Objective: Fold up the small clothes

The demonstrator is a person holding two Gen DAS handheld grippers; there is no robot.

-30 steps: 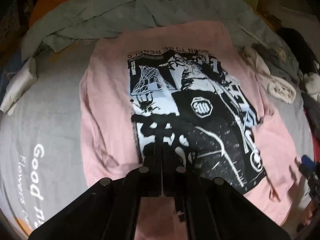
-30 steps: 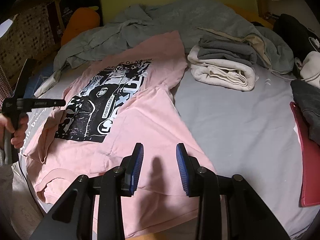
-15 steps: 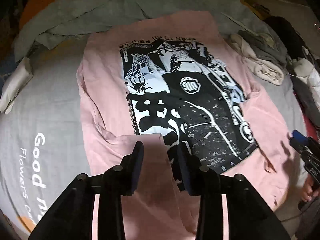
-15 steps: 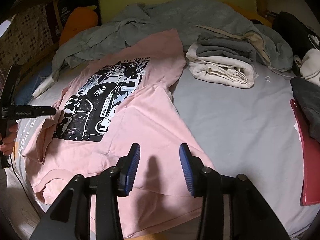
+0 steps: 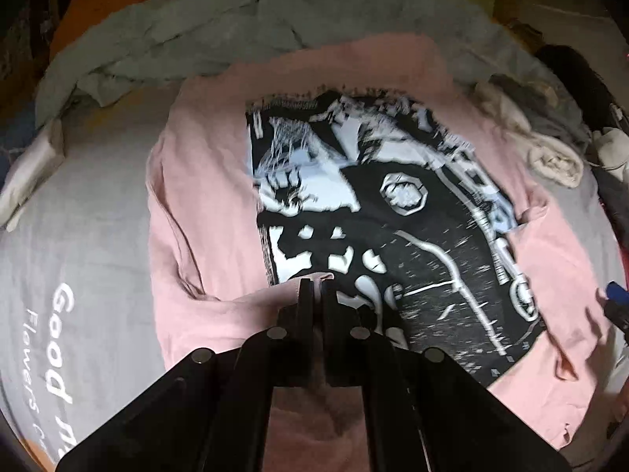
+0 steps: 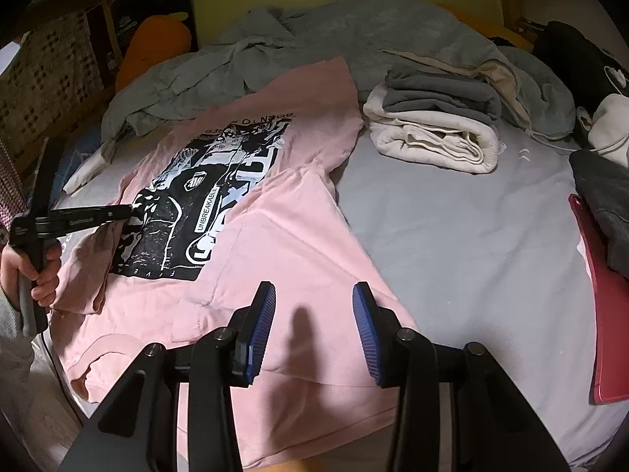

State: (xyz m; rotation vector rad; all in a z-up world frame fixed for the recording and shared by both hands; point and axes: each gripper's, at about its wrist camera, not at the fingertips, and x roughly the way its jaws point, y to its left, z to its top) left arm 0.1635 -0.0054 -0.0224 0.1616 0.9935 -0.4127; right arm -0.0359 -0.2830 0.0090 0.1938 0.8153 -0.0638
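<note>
Pink T-shirt (image 6: 275, 244) lies print-up on bed (image 6: 452, 236). Left tool (image 5: 316, 287) has just clamped shut on its sleeve edge (prob. to fold inward); right tool (image 6: 314, 326), jaws apart w/ nothing between, hovers over hem.

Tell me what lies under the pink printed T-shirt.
The pink printed T-shirt lies spread on a grey bedsheet; its far hem overlaps a rumpled grey-green blanket. Whatever else sits beneath the shirt is covered.
</note>
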